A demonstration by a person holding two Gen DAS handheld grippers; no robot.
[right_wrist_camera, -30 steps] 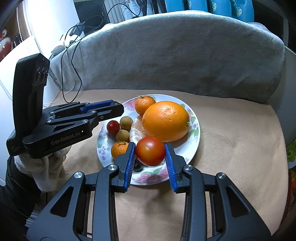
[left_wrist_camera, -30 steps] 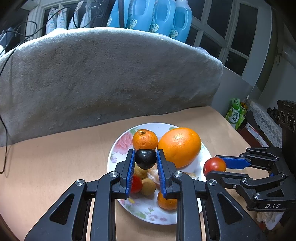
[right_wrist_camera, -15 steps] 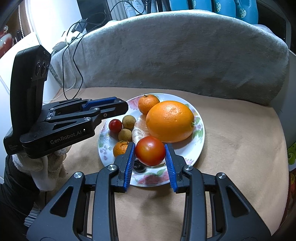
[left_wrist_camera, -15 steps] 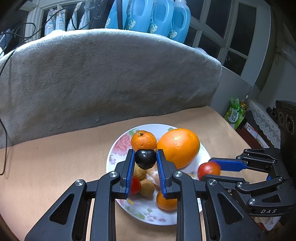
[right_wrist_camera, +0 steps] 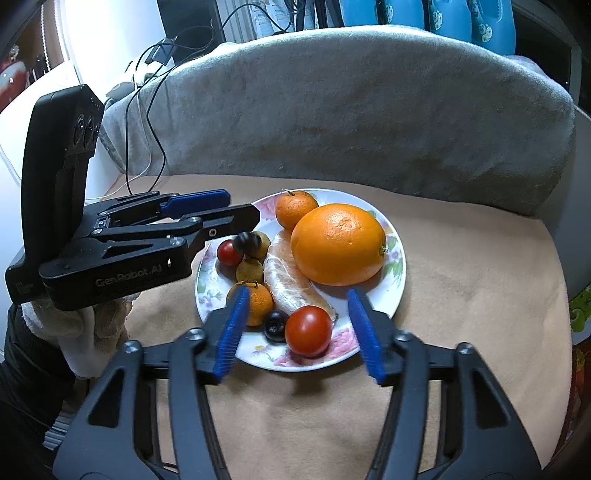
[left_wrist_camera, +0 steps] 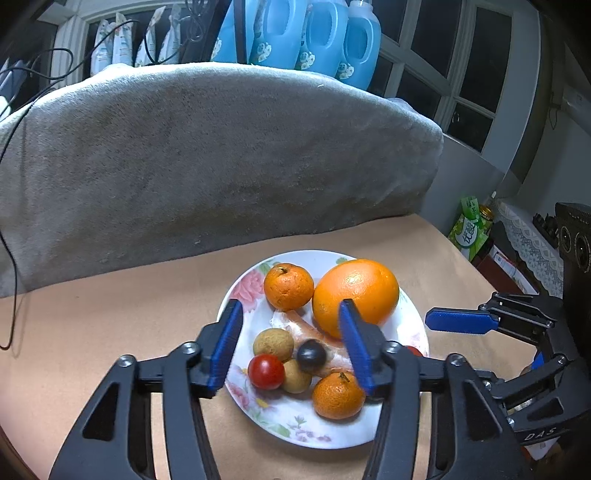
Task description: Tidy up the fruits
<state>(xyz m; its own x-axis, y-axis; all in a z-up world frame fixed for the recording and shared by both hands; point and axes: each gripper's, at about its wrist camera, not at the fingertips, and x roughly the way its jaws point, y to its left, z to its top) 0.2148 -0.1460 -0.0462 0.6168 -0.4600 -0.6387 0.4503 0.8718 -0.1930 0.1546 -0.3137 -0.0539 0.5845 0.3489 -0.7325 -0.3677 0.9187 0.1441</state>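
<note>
A floral plate (left_wrist_camera: 332,439) (right_wrist_camera: 400,258) holds a large orange (left_wrist_camera: 356,295) (right_wrist_camera: 338,243), two mandarins, longans, a cherry tomato (left_wrist_camera: 266,371) and a peeled citrus piece (right_wrist_camera: 291,280). My left gripper (left_wrist_camera: 288,314) (right_wrist_camera: 229,206) hangs over the plate's left side, its jaws opening. A dark grape (left_wrist_camera: 312,355) lies loose among the fruit below it, touching neither pad. My right gripper (right_wrist_camera: 298,295) (left_wrist_camera: 480,339) is over the plate's near rim, its jaws opening too. The red tomato (right_wrist_camera: 308,330) rests on the plate between its pads, untouched. A second dark grape (right_wrist_camera: 276,325) lies beside the tomato.
The plate sits on a tan cloth (right_wrist_camera: 461,295) in front of a grey plush backrest (left_wrist_camera: 221,166). Blue detergent bottles (left_wrist_camera: 314,33) stand behind it. Cables (right_wrist_camera: 147,110) hang at the left. A white-gloved hand (right_wrist_camera: 85,332) holds the left gripper. A green package (left_wrist_camera: 467,229) stands off the right edge.
Both grippers have opened. The dark grape has left the left jaws and dropped among the fruit. The tomato has left the right jaws and lies on the plate's near rim.
</note>
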